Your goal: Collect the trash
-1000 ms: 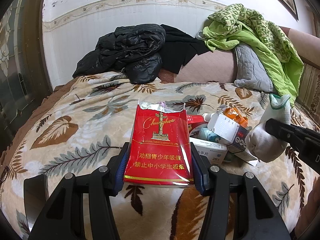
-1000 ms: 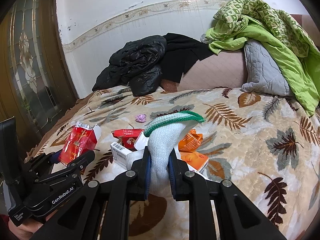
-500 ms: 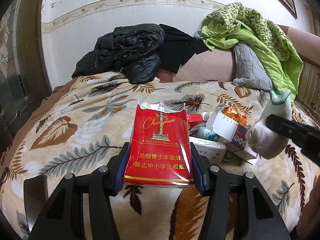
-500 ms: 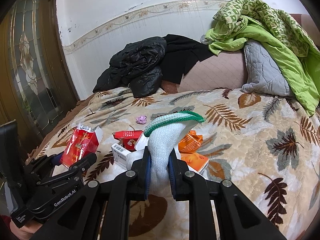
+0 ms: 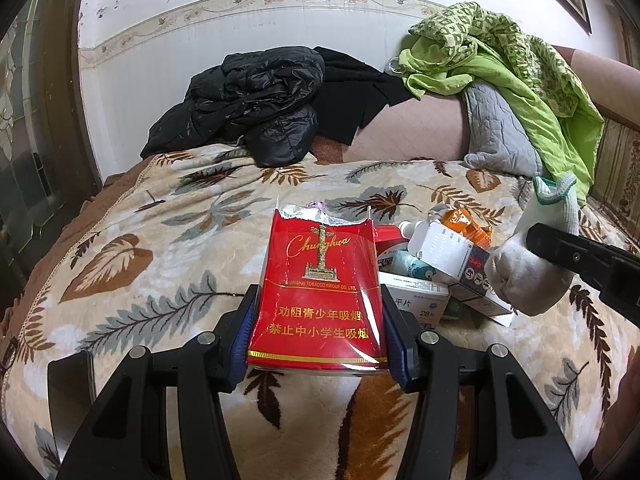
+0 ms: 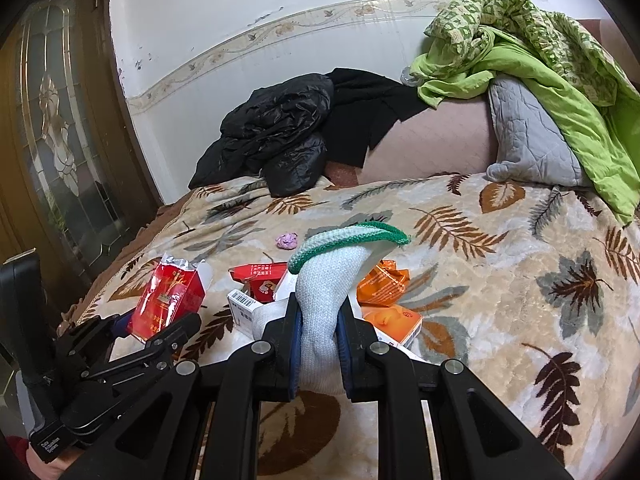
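My left gripper (image 5: pixel 318 332) is shut on a red Chunghwa cigarette pack (image 5: pixel 320 292), held upright above the leaf-patterned blanket (image 5: pixel 160 248); the pack also shows in the right wrist view (image 6: pixel 168 300). My right gripper (image 6: pixel 318 344) is shut on a white sock with a green cuff (image 6: pixel 332 280), seen at the right in the left wrist view (image 5: pixel 532 272). Under the sock lies a pile of trash: white medicine boxes (image 5: pixel 452 256), a red packet (image 6: pixel 260 276), orange wrappers (image 6: pixel 384 284) and an orange box (image 6: pixel 396 320). A small purple wad (image 6: pixel 287 240) lies further back.
A black jacket (image 6: pixel 272 136) and black cloth (image 6: pixel 368 116) are piled at the back of the bed. A grey pillow (image 6: pixel 528 136) and green bedding (image 6: pixel 532 48) lie at the back right. A glass-panelled wooden door (image 6: pixel 56 140) stands at the left.
Both grippers keep their hold. The views have shifted slightly; the left gripper with the pack sits a little further forward in the right wrist view.
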Demonstrator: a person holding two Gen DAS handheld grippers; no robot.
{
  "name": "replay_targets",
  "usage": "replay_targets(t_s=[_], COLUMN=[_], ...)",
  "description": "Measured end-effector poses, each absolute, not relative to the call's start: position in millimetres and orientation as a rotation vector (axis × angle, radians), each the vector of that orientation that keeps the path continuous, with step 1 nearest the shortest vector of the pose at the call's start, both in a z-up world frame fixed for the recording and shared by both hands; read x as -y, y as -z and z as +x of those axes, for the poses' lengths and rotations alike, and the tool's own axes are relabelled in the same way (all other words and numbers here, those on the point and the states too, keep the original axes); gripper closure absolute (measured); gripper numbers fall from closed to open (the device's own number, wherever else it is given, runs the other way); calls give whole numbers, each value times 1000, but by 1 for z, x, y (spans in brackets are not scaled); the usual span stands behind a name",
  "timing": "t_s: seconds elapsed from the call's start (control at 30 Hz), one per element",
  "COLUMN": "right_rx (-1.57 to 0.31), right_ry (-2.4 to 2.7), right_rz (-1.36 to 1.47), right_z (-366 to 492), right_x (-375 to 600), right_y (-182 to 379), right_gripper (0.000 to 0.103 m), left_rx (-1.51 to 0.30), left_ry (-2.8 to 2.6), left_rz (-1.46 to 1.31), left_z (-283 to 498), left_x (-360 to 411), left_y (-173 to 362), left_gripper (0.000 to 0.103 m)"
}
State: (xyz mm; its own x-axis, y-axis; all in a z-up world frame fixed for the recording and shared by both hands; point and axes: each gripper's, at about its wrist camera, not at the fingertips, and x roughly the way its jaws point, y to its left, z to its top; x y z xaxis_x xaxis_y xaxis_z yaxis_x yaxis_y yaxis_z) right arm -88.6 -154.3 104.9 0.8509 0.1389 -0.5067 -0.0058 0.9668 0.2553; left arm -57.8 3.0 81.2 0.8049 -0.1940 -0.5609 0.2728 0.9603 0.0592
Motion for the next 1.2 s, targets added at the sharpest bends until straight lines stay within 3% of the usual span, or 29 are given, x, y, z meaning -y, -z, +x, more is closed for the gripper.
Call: replay_targets(t_s=[1.2], right_rx=[-552], right_ry=[-84], right_rz=[242], right_z=[-89], right_x=[151], right_y=[-102], right_gripper=[86], left_rx=[-595], left_ry=[235], left_rz=[160], left_z=[-57], left_x=[-2], left_y=[-80], left_gripper=[49])
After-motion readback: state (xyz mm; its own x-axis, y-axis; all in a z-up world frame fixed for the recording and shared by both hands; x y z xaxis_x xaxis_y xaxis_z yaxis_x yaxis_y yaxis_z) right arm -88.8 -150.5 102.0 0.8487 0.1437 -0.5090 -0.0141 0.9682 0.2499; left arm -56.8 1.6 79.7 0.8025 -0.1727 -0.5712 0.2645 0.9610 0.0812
